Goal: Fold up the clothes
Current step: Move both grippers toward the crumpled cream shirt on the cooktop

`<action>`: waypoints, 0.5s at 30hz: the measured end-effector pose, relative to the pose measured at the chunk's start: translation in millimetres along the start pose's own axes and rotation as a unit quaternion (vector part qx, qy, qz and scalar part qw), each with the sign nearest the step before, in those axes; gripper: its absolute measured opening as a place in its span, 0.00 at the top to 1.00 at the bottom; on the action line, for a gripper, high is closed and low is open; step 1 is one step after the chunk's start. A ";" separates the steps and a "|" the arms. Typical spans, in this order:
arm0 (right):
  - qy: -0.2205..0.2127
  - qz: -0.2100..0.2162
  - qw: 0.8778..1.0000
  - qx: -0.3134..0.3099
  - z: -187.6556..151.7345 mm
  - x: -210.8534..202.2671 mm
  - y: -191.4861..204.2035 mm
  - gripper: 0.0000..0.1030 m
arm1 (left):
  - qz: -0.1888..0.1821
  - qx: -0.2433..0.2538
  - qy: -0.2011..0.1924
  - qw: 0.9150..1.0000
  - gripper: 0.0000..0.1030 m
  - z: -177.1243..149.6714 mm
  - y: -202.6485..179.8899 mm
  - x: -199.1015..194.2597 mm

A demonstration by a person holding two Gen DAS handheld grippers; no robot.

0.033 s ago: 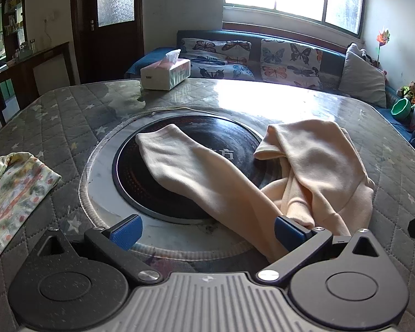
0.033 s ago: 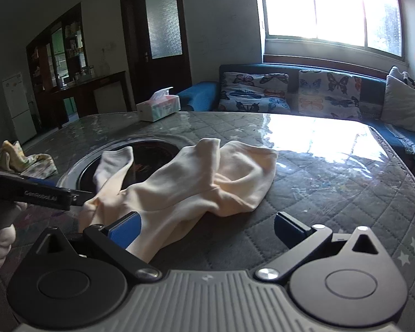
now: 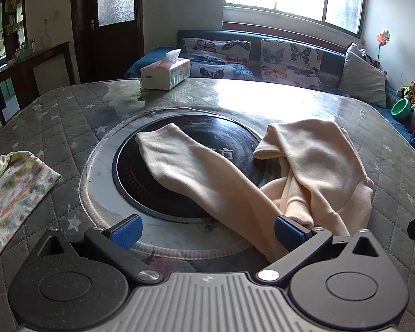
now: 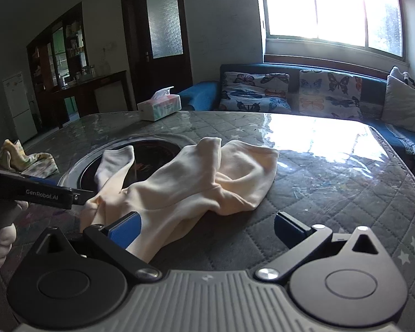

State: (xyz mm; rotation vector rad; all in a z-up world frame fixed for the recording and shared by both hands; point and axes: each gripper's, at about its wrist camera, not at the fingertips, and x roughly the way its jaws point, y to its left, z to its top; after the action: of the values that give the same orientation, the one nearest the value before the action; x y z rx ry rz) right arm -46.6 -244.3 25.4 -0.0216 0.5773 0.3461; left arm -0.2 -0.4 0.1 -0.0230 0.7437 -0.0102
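Right wrist view is showing both tongs, right gripper [image 4: 206, 228] and left gripper [image 4: 77, 196], standing wide; the cream garment [image 4: 196, 182] is lying crumpled across the black cooktop [image 3: 179, 166] beside a floral cloth [image 4: 27, 160] and tissue box [image 4: 159, 107]. "GenRobot.AI" is showing.

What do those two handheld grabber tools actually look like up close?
Each gripper, left and right, has a grey ribbed body, two black round hubs with silver screws, and black fingers tipped with blue pads. White lettering runs along the left one's side in the right view.
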 end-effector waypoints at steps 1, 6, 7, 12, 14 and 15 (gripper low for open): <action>-0.001 -0.002 1.000 0.001 0.0 -0.1 0.2 0.00 | -0.001 0.000 0.000 1.000 0.00 -0.1 -0.3 -0.2; -0.009 -0.003 1.000 0.002 -6.2 -8.1 10.2 0.00 | -0.003 -0.003 0.002 1.000 0.00 -4.9 -5.6 -8.0; -0.009 -0.002 1.000 0.003 -7.5 -11.1 11.4 0.00 | -0.002 -0.003 0.003 1.000 0.00 -5.9 -5.9 -9.1; 0.007 -0.009 1.000 -0.004 -9.9 -14.2 16.9 0.00 | -0.006 -0.006 0.008 1.000 0.00 -10.3 -7.0 -14.5; 0.014 -0.011 1.000 -0.004 -9.9 -12.6 17.0 0.00 | -0.007 -0.005 0.010 1.000 0.00 -12.2 -8.0 -17.3; 0.016 -0.011 1.000 -0.005 -10.5 -13.6 18.4 0.00 | -0.008 -0.004 0.011 1.000 0.00 -13.0 -8.7 -18.4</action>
State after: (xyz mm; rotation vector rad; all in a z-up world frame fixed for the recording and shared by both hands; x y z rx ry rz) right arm -68.7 -232.4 25.3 -0.0437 0.6063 0.3273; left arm -22.5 -9.0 3.2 -0.0374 0.7657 -0.0232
